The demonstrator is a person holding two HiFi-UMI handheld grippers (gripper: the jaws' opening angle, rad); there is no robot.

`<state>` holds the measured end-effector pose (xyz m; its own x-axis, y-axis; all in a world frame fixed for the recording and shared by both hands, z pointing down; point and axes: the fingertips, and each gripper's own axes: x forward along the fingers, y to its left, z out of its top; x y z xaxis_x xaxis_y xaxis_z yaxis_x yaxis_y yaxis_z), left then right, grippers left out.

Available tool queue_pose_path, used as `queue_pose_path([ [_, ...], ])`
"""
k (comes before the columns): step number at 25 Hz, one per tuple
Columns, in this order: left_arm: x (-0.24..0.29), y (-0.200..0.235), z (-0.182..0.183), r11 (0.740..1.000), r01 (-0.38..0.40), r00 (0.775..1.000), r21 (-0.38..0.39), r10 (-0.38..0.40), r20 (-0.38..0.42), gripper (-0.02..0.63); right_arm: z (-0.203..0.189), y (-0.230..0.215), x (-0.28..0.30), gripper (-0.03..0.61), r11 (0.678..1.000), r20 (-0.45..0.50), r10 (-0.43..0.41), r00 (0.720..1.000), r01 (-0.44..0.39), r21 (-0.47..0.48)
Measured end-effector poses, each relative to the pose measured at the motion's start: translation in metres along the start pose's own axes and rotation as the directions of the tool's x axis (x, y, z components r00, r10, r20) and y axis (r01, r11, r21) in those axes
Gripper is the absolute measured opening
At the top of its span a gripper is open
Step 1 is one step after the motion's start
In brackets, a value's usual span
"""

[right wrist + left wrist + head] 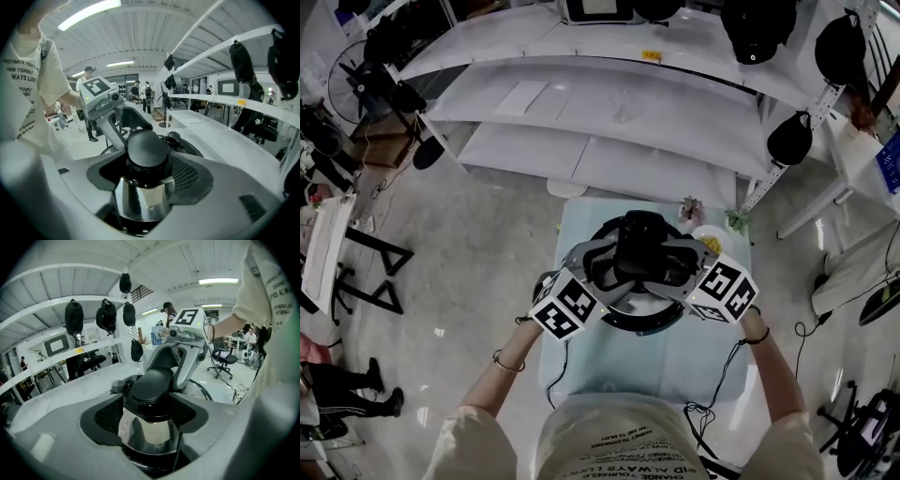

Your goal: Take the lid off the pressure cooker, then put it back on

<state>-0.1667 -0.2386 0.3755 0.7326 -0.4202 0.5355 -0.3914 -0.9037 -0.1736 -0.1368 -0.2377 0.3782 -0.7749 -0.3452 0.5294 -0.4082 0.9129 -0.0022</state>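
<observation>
While my left fingers (108, 416) and my right fingers (185, 173) pinch the black knob (151, 385) from opposite sides, the lid (187, 146) sits closed on the pressure cooker (661, 328), mid-tabletop (581, 234).

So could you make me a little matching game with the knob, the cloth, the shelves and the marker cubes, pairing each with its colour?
Things:
1. knob
2. cloth
3. shelves
4. marker cubes

Colours:
a. white
b. black and white squares
c. black
d. pale blue

Pairs: 1-c, 2-d, 3-a, 4-b
</observation>
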Motion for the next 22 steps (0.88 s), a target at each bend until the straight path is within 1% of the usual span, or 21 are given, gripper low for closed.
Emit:
queue_pose_path([
  [2,-0.004,0.0,-0.003,0.998,-0.038,0.999,-0.045,0.04,0.032,0.291,-0.001,-0.002,-0.007,0.295,0.999,0.028,-0.042,0.999,0.041,0.03],
  [5,-0.012,-0.005,-0.006,0.992,-0.076,0.995,-0.097,0.081,0.059,0.29,-0.002,-0.002,-0.018,0.292,0.992,0.071,-0.099,0.993,0.093,0.084],
  [9,-0.02,-0.007,-0.004,0.978,-0.123,0.986,-0.169,0.14,0.095,0.285,-0.004,0.0,-0.033,0.289,0.981,0.121,-0.157,0.98,0.14,0.135],
  [11,-0.026,-0.009,-0.003,0.97,-0.157,0.978,-0.187,0.178,0.105,0.252,-0.003,0.002,-0.04,0.261,0.973,0.146,-0.188,0.971,0.164,0.16],
  [13,-0.033,-0.012,-0.003,0.962,-0.189,0.97,-0.199,0.214,0.113,0.19,-0.002,0.007,-0.048,0.229,0.966,0.17,-0.217,0.961,0.187,0.178],
  [14,-0.035,-0.014,-0.002,0.958,-0.2,0.967,-0.207,0.227,0.117,0.171,-0.002,0.009,-0.051,0.21,0.963,0.181,-0.227,0.957,0.193,0.187],
  [18,-0.044,-0.023,0.0,0.947,-0.227,0.957,-0.227,0.26,0.129,0.135,0.001,0.02,-0.063,0.168,0.953,0.226,-0.255,0.94,0.206,0.22],
  [22,-0.053,-0.031,0.005,0.936,-0.245,0.946,-0.252,0.288,0.151,0.1,0.002,0.032,-0.074,0.111,0.944,0.26,-0.29,0.921,0.23,0.235],
])
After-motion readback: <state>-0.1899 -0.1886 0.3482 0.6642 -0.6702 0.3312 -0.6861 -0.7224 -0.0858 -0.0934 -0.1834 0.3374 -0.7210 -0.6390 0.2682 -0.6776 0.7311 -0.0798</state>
